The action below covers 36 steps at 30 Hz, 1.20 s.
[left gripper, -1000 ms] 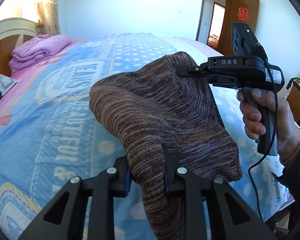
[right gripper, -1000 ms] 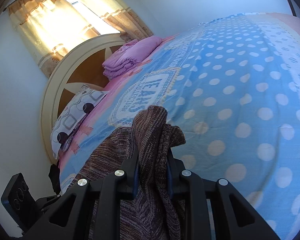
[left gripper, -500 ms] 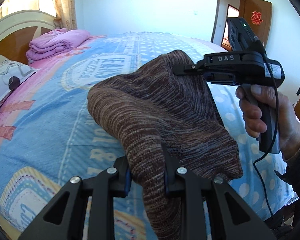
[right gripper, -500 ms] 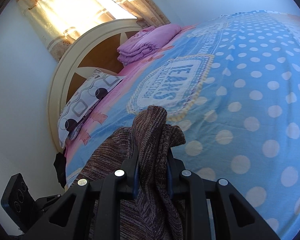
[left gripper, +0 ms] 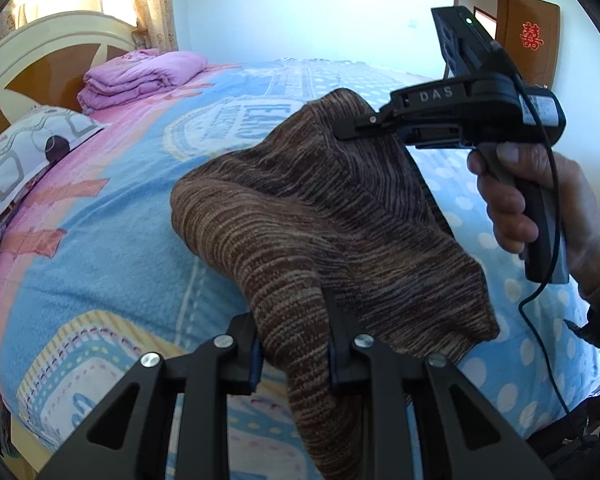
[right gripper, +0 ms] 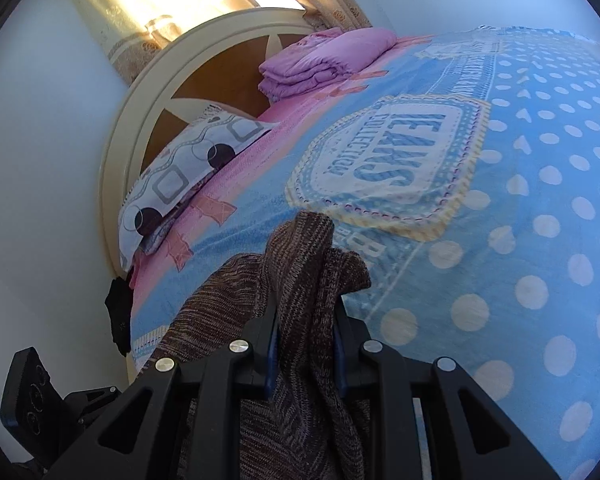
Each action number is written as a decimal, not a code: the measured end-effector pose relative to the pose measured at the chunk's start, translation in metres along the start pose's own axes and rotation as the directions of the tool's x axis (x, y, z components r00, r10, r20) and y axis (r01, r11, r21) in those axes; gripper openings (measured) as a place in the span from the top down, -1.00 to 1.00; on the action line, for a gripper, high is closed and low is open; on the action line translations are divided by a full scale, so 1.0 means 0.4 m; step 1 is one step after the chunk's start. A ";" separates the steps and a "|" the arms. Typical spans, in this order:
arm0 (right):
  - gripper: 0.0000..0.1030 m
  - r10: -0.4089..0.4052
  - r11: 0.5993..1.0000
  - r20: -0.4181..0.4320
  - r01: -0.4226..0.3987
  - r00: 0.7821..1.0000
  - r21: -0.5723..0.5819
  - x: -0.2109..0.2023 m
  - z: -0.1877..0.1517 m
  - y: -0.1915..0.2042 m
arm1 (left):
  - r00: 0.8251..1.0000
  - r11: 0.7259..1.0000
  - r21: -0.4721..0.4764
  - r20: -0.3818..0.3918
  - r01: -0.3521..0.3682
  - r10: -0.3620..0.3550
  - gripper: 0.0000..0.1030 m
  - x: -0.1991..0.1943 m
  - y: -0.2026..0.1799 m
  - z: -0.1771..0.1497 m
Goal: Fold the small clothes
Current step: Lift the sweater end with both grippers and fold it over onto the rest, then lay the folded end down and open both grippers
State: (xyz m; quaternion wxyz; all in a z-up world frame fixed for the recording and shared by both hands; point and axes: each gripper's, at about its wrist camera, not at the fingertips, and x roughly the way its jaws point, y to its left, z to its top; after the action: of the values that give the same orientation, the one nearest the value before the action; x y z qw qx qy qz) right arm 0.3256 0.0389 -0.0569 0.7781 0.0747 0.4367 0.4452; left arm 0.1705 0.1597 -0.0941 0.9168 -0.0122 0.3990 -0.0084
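A brown striped knit garment (left gripper: 324, 216) hangs in the air above the bed, stretched between both grippers. My left gripper (left gripper: 294, 332) is shut on one bunched corner of it at the bottom of the left wrist view. My right gripper (right gripper: 305, 320) is shut on another bunched part of the garment (right gripper: 300, 264). In the left wrist view the right gripper (left gripper: 344, 130) shows at the upper right, held by a hand, pinching the garment's top edge.
The bed (right gripper: 520, 240) has a blue, dotted and pink cover. A folded purple quilt (left gripper: 140, 76) and a patterned pillow (left gripper: 24, 152) lie by the cream and wood headboard (right gripper: 188, 80). A wooden door (left gripper: 532, 48) stands at the far right.
Both grippers, still holding the garment, have swung left toward the headboard; the pillow and quilt now show more fully. The grip on the garment is the same.
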 end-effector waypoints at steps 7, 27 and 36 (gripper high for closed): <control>0.58 -0.001 0.999 -0.055 -0.001 0.998 -0.044 0.099 0.012 0.056 | 1.000 0.999 -0.045 -0.009 -0.003 0.003 0.51 0.004 0.051 -0.031; 0.58 -0.053 0.997 -0.108 0.059 0.993 0.056 0.170 -0.022 -0.048 | 0.998 0.995 -0.076 -0.003 -0.067 0.067 0.19 0.036 0.041 -0.085; 0.36 -0.066 0.995 -0.119 0.074 0.991 0.061 0.144 -0.042 -0.041 | 0.993 0.989 -0.088 -0.006 -0.116 0.115 -0.29 0.016 0.050 -0.089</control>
State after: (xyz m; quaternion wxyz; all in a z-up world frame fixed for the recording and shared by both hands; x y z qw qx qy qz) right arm 0.3360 0.0684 -0.1109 0.7637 0.0585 0.4980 0.4067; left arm 0.1489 0.1789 -0.1234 0.9142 -0.0297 0.3992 0.0624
